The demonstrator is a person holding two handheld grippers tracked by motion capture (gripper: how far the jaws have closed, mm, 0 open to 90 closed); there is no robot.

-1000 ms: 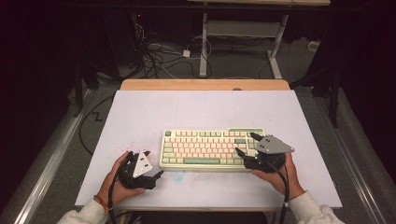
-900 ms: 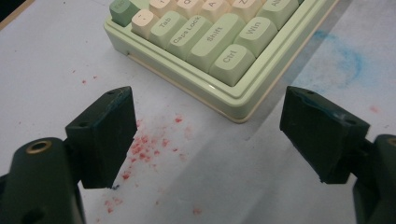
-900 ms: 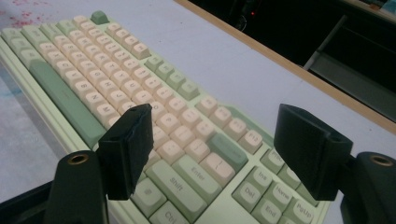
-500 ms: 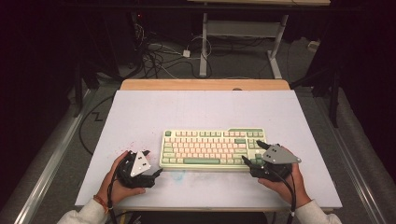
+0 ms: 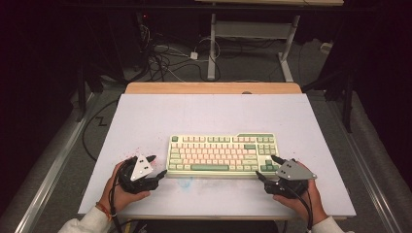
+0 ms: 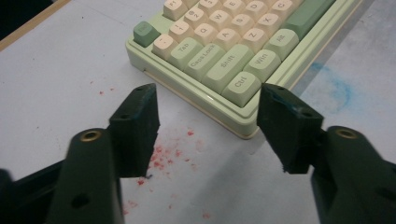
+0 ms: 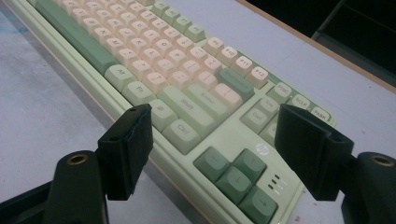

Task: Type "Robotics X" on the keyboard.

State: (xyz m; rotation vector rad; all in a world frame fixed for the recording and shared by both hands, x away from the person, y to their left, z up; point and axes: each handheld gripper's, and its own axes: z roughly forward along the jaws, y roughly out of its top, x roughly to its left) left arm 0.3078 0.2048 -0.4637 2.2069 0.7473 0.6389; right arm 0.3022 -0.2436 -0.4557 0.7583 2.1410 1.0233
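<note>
Flanking pale-green rectangular plastic keyboard [image 5: 222, 153] on white bench [image 5: 209, 111] | left tongs [image 5: 155, 165] agape, empty, near-left corner | right tongs [image 5: 267, 167] agape, empty, near-right corner | likely poised to grip both ends

White sleeves [image 5: 87, 224]; a red band on the left wrist [image 5: 103, 208]. Each black claw [image 5: 155, 165] carries a grey triangular plate [image 5: 295, 171] and cable [image 5: 307, 211].

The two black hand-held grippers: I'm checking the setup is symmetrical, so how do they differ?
The left black gripper sits at the pale green keyboard's front left corner, its jaws astride the Ctrl corner. The right black gripper sits at the front right corner, above the dark green arrow keys. Both are open and empty.
</note>
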